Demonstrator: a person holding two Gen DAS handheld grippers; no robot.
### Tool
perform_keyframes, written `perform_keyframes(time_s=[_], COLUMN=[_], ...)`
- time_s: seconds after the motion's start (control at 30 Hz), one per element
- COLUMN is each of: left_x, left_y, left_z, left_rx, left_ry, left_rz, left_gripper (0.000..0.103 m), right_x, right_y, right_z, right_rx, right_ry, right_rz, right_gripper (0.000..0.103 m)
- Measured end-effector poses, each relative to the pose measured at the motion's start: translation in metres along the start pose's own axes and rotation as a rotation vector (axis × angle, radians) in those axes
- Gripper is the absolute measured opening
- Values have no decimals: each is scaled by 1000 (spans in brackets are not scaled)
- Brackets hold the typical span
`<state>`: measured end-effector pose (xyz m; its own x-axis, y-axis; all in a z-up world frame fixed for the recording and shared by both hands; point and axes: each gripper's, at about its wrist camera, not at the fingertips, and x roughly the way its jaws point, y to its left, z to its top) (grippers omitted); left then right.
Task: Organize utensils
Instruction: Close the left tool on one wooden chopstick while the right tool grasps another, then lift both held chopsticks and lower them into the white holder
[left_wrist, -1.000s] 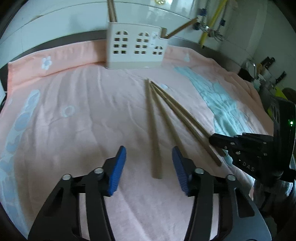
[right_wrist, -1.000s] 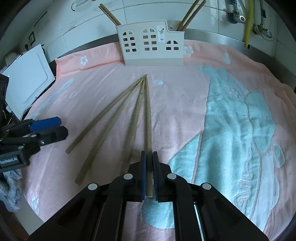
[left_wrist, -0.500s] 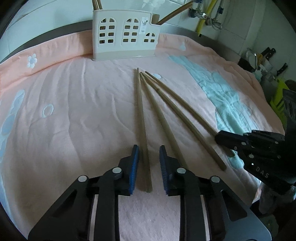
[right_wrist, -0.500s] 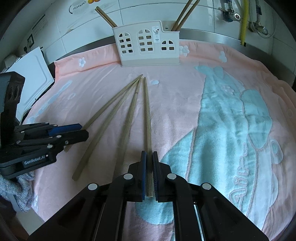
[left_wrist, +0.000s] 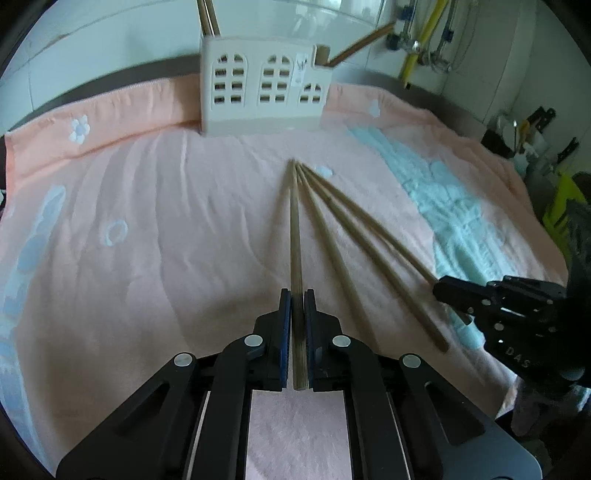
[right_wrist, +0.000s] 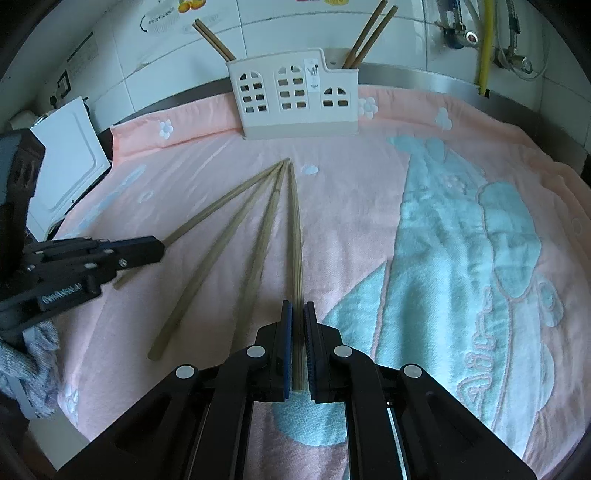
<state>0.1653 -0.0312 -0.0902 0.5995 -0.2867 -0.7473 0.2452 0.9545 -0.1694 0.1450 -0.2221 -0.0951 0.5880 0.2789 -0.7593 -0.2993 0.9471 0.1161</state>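
Several wooden chopsticks lie fanned on a pink towel (left_wrist: 147, 229), their tips meeting in front of a white house-shaped holder (left_wrist: 264, 88) (right_wrist: 295, 99) that has chopsticks standing at both ends. My left gripper (left_wrist: 297, 295) is shut on the thick end of the leftmost chopstick (left_wrist: 294, 229). In the right wrist view it shows at the left (right_wrist: 160, 251). My right gripper (right_wrist: 297, 306) is shut on the rightmost chopstick (right_wrist: 294, 229) and appears low right in the left wrist view (left_wrist: 437, 291). Two loose chopsticks (right_wrist: 219, 258) (right_wrist: 266, 247) lie between them.
The towel (right_wrist: 443, 221) carries a light blue pattern on its right half. A tiled wall with a yellow pipe (right_wrist: 484, 44) and taps stands behind the holder. A white board (right_wrist: 70, 170) leans at the left edge, and kitchen tools (left_wrist: 539, 122) stand at the far right.
My left gripper closed from wide open onto the leftmost chopstick's thick end. The right gripper stayed shut on its chopstick without moving.
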Motion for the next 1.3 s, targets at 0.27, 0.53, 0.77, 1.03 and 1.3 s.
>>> perform_keyframes(time_s=[0.27, 0.53, 0.77, 1.03, 1.3], left_x=[-37, -61, -71, -80, -87], left_y=[8, 13, 12, 10, 8], left_z=[18, 42, 70, 109, 156], left_rx=[-23, -23, -7, 46, 86], left_ry=[-104, -190, -241, -267, -285], left_rz=[-18, -32, -49, -34, -17], left_gripper=[6, 6, 6, 6, 5], right_x=[-27, -56, -70, -76, -94], right_y=[2, 4, 4, -9, -23], right_z=[19, 63, 101, 157, 223], right_rx=[-15, -39, -66, -69, -79], right_ry=[-89, -212, -270, -276, -311], right_rz=[-2, 14, 29, 49, 16], right_gripper=[7, 7, 7, 7, 7])
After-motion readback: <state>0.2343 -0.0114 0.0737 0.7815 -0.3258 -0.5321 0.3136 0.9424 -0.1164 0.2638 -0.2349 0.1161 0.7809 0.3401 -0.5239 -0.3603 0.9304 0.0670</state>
